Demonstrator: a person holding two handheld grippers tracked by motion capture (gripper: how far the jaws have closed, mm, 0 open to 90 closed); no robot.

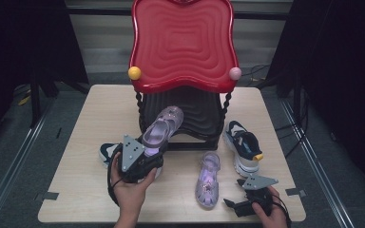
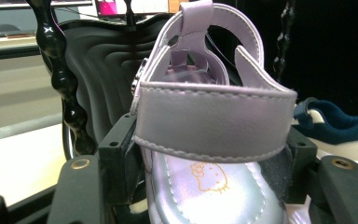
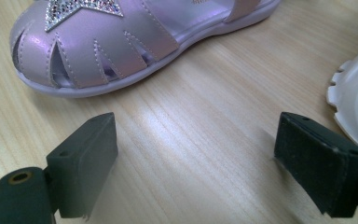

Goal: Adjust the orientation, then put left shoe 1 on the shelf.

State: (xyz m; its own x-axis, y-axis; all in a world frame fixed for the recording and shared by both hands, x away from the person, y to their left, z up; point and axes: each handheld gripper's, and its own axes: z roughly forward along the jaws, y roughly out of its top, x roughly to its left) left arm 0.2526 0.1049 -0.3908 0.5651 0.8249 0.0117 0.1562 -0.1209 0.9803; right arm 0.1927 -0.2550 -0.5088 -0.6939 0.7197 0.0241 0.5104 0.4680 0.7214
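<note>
High view: the left claw [image 1: 148, 153] is clamped on the heel end of a lilac sandal [image 1: 162, 127], held clear of the bench [image 1: 100, 114] with its toe pointing toward the black lower shelf [image 1: 197, 114] of the red shoe rack [image 1: 183, 42]. A second lilac sandal [image 1: 207, 179] lies flat on the bench in front of the rack. The right claw [image 1: 231, 204] rests low at the near right edge, just beside that sandal's toe. A navy sneaker [image 1: 243, 146] stands right of the rack; another navy sneaker [image 1: 107, 153] lies partly hidden behind the left claw.

Left gripper view: both pads [image 2: 117, 158] press against the sides of the held sandal [image 2: 214, 116], below its heel strap. The black shelf [image 2: 102, 70] stands directly behind it.

Right gripper view: the jaws stand wide apart, nothing between them. The lying sandal [image 3: 121, 42] is just ahead, apart from the pads [image 3: 86, 158]. A white sole edge [image 3: 354, 93] shows at right.
</note>
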